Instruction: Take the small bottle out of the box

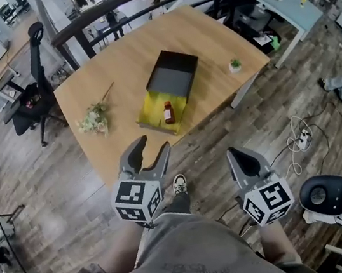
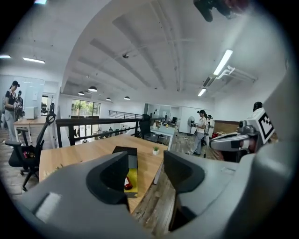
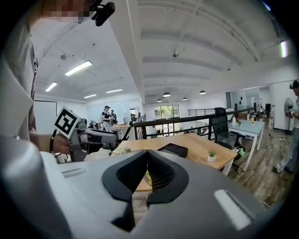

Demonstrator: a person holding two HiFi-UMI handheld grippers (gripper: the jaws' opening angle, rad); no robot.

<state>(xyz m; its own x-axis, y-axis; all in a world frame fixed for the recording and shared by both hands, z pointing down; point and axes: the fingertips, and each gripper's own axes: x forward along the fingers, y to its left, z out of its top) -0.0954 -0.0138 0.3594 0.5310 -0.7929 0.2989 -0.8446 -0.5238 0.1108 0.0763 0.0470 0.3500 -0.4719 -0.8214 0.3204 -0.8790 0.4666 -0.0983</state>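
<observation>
No words, numbers or brand names could be read anywhere. The left tool [image 1: 153, 145] and right tool [image 1: 233, 153] bore only black-and-white square markers on their cubes. Near frame centre, the small bottle [image 1: 168, 112] was too small to show a label. The shirt [image 1: 186, 271] print at the bottom edge was illegible.

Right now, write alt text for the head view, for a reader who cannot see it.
Seen from above, a small brown bottle sits in an open yellow-lined box on a wooden table, with a flower sprig to its left and a potted plant to its right. Short of the table, the left gripper has jaws apart, the right gripper jaws together.
</observation>
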